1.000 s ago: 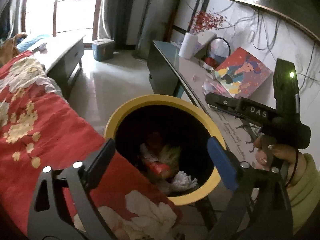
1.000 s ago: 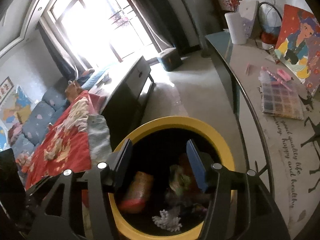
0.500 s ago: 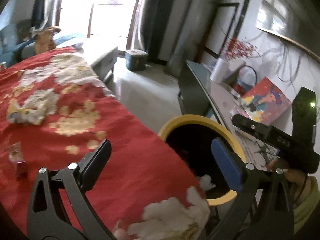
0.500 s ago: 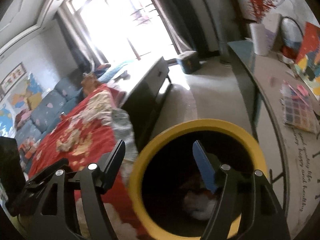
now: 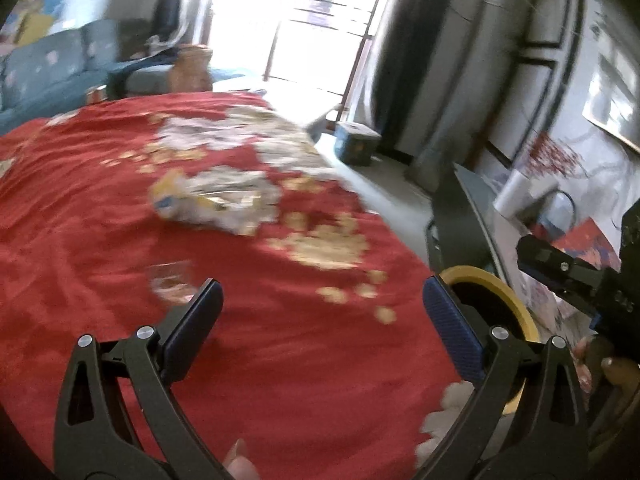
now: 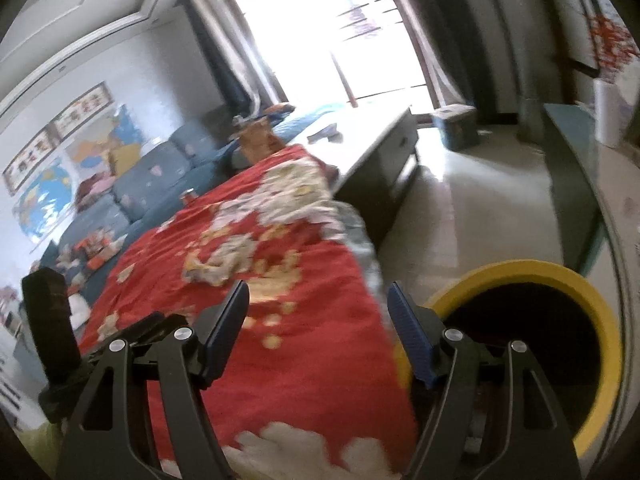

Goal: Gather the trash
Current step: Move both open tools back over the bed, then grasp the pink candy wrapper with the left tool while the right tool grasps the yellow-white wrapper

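Observation:
My left gripper [image 5: 322, 304] is open and empty above a red flowered blanket [image 5: 100, 248]. A crumpled plastic wrapper [image 5: 208, 202] lies on the blanket ahead of it. A small clear wrapper [image 5: 172, 280] lies just beyond the left finger [image 5: 196, 320]. The yellow-rimmed trash bin [image 5: 496, 284] stands at the blanket's right edge. My right gripper [image 6: 318, 312] is open and empty over the blanket [image 6: 280, 360], with the bin [image 6: 560, 280] to its right. The crumpled wrapper [image 6: 216, 264] shows ahead of it. The views are motion-blurred.
A blue sofa [image 6: 132, 184] stands behind the blanket with clutter on it. A low dark cabinet [image 6: 384, 160] and a small blue box [image 6: 456, 126] stand towards the window. A glass-topped side table [image 5: 472, 200] with a white vase [image 5: 516, 196] runs along the right wall.
Both grippers have swung left and up from over the bin to over the blanket. The bin has slid to the right of both views. The wrappers on the blanket have come into view.

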